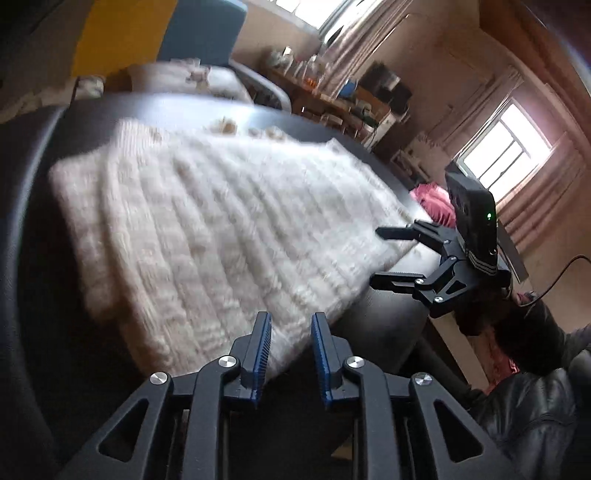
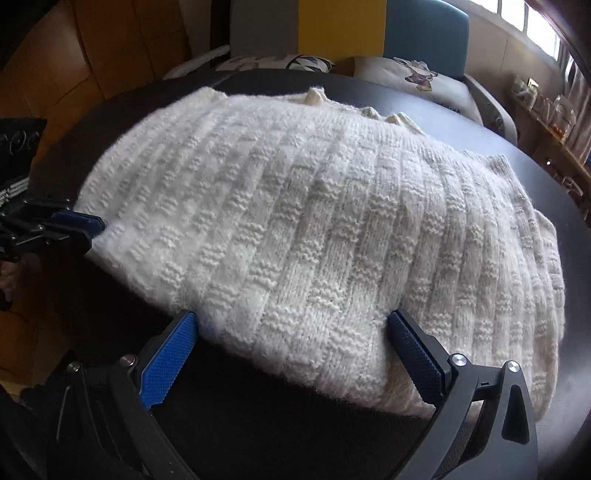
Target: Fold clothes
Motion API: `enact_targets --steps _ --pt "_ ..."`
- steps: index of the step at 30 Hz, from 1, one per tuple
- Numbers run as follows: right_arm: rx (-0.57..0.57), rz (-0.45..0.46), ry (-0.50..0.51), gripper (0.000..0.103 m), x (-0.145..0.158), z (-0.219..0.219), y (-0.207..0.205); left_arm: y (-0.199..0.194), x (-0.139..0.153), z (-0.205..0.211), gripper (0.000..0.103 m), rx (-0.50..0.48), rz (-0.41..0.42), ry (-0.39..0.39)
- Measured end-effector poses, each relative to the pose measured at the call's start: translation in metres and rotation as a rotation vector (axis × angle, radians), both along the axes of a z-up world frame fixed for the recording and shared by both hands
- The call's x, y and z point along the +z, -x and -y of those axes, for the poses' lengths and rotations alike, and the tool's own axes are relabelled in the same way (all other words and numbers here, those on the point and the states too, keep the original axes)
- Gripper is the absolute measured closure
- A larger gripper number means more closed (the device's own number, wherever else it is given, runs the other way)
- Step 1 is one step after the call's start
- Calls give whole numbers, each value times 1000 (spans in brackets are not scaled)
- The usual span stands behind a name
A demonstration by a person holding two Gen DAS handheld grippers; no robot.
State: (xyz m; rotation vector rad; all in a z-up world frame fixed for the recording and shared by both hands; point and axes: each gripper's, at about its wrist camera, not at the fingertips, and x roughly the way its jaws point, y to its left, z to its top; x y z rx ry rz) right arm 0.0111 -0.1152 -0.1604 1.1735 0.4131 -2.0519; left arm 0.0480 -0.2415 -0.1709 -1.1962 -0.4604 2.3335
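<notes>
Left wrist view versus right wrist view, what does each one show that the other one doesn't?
Only the left wrist view shows a pink crumpled cloth past the table's far edge, a bright barred window, and the whole right gripper, open, at the knit's edge.

Only the right wrist view shows the orange-brown padded seat and a pale printed cushion.

Both show the cream cable-knit sweater lying folded on the dark round table, and the left gripper, open.

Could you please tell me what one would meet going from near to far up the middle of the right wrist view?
Right gripper, jaws open → white knitted sweater → bare dark table → printed cushion → blue chair back.
</notes>
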Motion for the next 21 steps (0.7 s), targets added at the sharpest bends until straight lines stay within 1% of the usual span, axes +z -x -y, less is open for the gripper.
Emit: enact_targets --steps 2,3,4,5,6,7,8,9,10,12,13,15,17,18,19,20,21 --pt "-22 -10 31 0 10 -12 4 -1 10 2 79 15 -39 -31" --pt "-46 -11 30 0 11 -22 6 2 12 2 78 29 -46 -32" --pt "-77 -16 12 0 10 -24 12 4 13 4 78 43 -47 -30" --pt "-104 -22 -8 0 8 -29 16 7 10 6 78 55 -29 -18" --pt "-157 -16 -37 0 0 -40 20 11 3 7 78 74 3 10" --pt "-214 -9 -67 0 -8 -52 25 14 -8 7 78 95 47 59" --pt "-240 14 -60 0 -14 -63 27 15 -14 6 82 101 64 87" --pt "-250 13 2 0 -15 -75 26 15 -19 6 81 106 72 103" --pt "-245 7 19 0 -16 -78 23 14 -18 6 81 112 58 83" --pt "-217 3 24 0 -14 -80 18 15 -15 8 80 124 69 57" --pt "-192 7 19 0 -12 -80 16 15 -12 9 80 129 59 51" --pt "-172 19 55 0 -4 -84 16 16 -6 8 79 133 29 61" --pt "-206 7 97 0 5 -96 21 19 -5 3 78 132 11 88" --pt "-234 6 108 0 7 -104 26 20 -8 3 78 136 25 127" --pt "-256 37 105 0 3 -109 31 22 -12 2 78 140 38 162" --pt "-277 72 101 0 -3 -113 37 22 -15 0 78 140 41 181" --pt "-267 75 94 0 -6 -115 35 20 -16 -1 78 143 26 194"
